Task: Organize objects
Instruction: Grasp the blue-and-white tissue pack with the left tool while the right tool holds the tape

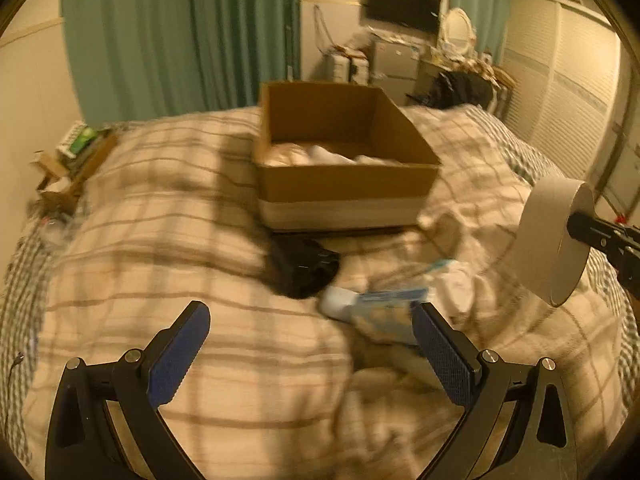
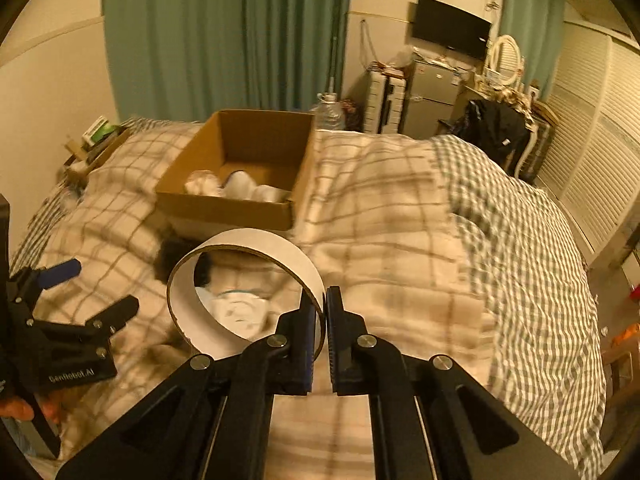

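In the left wrist view, the left hand-held gripper (image 1: 310, 314) hangs wide open and empty at the bottom of the frame, over the plaid beige bed quilt (image 1: 160, 240). Just beyond its fingertips lie a white-and-blue plastic packet (image 1: 380, 312) and a black bundle (image 1: 302, 268); the open brown cardboard box (image 1: 344, 188) sits at centre. At the right edge, the white cardboard tape ring (image 1: 554, 236) hangs in the air.

In the right wrist view, the right hand-held gripper (image 2: 324, 300) at lower centre is clamped on the ring's wall (image 2: 240, 248), with the box above it to the left.

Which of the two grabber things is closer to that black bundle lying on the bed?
Left. The open left gripper hovers just short of the black bundle, nothing between them. The right gripper, clamping a tape roll, is off to the side, farther away.
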{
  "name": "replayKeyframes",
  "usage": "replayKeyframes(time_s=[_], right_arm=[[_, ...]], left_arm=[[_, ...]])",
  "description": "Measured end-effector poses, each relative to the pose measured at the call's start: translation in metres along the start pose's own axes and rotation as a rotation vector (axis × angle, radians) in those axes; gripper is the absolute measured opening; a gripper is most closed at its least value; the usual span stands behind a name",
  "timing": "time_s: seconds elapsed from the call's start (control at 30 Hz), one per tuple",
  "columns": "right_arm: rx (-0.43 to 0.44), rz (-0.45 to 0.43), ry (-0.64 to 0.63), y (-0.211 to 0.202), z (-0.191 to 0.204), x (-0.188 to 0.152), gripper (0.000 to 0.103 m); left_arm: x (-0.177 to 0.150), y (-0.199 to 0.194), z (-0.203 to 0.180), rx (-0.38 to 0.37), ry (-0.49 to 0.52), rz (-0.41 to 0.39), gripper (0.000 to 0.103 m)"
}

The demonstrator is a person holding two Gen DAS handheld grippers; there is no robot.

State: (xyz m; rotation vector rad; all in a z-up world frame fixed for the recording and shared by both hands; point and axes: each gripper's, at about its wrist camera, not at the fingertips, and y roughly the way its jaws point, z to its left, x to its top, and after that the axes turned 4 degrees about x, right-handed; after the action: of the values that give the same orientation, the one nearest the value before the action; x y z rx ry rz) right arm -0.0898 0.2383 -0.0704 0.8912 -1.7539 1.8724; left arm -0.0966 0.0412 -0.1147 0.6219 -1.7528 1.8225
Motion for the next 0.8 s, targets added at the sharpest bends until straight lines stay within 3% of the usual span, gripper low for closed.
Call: replayKeyframes(time_s=[0.33,0.4,0.47,0.57,0.8], right_arm=[[0.04,0.037,0.039,0.03,-0.019,-0.019,0.005],[0.051,0.041,0.046,0.034,-0.021,-0.021,0.005],[0.061,0.045,0.058,0.037,-0.023,-0.022,0.005],[0.068,0.052,0.067,0.04,-0.024,-0.024,0.005],[0.042,0.04,0.053,0.032,-0.019,-0.024,0.005]], left_arm=[[0.001,0.05,-0.048,-0.05,0.071,0.105,0.102],[-0.003,0.06,-0.052,-0.09,0.08,0.136,0.092],[-0.007,0.068,-0.056,-0.151,0.09,0.179,0.071],[-0.01,0.072,-0.059,-0.185,0.105,0.198,0.059],[-0.014,0.057,-0.05,-0.201,0.084,0.175,0.048]])
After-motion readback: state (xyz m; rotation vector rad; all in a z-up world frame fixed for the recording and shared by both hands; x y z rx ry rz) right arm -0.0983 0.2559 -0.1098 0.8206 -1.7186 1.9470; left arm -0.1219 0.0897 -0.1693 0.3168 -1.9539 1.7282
